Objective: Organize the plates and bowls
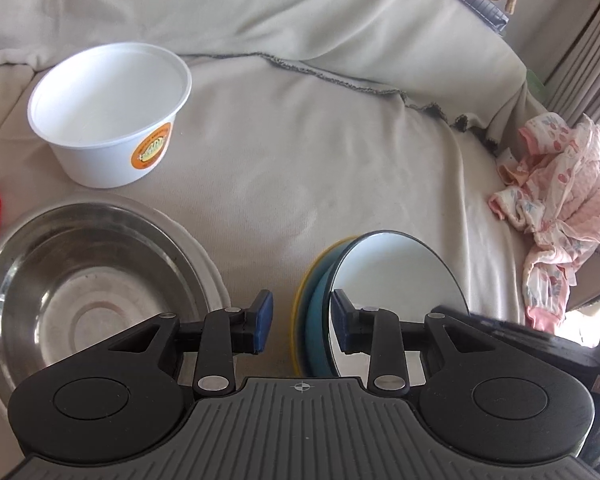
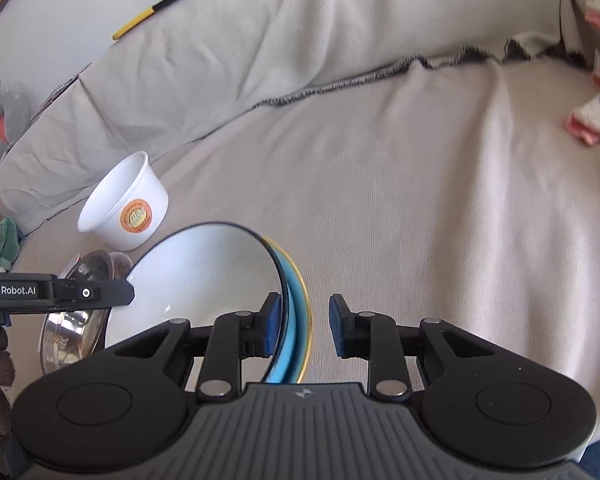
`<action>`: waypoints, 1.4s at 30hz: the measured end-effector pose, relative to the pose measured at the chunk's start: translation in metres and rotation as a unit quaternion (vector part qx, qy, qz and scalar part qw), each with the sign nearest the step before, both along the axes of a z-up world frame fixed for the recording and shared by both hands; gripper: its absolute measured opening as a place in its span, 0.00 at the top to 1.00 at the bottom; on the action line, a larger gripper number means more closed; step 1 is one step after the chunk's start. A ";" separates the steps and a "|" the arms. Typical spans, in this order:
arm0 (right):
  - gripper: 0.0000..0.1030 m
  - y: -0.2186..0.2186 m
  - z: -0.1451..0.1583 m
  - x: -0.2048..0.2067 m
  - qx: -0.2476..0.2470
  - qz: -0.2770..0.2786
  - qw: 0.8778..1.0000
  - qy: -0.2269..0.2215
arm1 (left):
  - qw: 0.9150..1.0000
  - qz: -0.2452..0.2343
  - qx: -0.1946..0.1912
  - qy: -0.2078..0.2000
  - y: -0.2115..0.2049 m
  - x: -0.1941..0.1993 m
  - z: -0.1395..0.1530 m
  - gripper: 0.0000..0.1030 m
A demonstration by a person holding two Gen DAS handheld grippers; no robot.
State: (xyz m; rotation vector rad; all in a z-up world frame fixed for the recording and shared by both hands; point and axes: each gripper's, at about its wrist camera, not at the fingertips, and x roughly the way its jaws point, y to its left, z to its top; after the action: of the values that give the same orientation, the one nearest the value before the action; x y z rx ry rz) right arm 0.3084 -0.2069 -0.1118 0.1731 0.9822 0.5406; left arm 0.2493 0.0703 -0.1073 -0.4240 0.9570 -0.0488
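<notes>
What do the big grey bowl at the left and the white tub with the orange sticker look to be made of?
The grey bowl looks like stainless steel with a brushed, shiny finish: it mirrors light and shows dull reflections on its floor. The white tub seems thin plastic, possibly coated paper: matte white, thin rolled rim, printed round orange label on its side.

A stack of plates stands tilted on edge on the cloth-covered couch seat [image 1: 340,140], near its front edge: a white plate with a dark rim [image 1: 396,280] on one side, a blue plate [image 1: 318,320] in the middle and a yellow-rimmed plate [image 1: 300,292] on the other side. Toward the seat's left end a shallow steel bowl [image 1: 80,280] sits upright inside a white dish [image 1: 204,264]. Behind it, toward the backrest, stands an upright empty white plastic bowl [image 1: 108,112] with an orange round sticker.
</notes>
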 end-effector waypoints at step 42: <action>0.49 0.098 0.072 0.045 -0.105 0.090 0.981 -0.137 | 0.991 0.106 -0.029 -0.074 0.116 0.024 0.030 0.62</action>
State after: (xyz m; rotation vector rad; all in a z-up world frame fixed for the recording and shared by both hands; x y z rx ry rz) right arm 0.3536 -0.1087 -0.0402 -0.1784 0.7827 0.6041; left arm 0.2729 0.1860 -0.0769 -0.5653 0.7617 0.0835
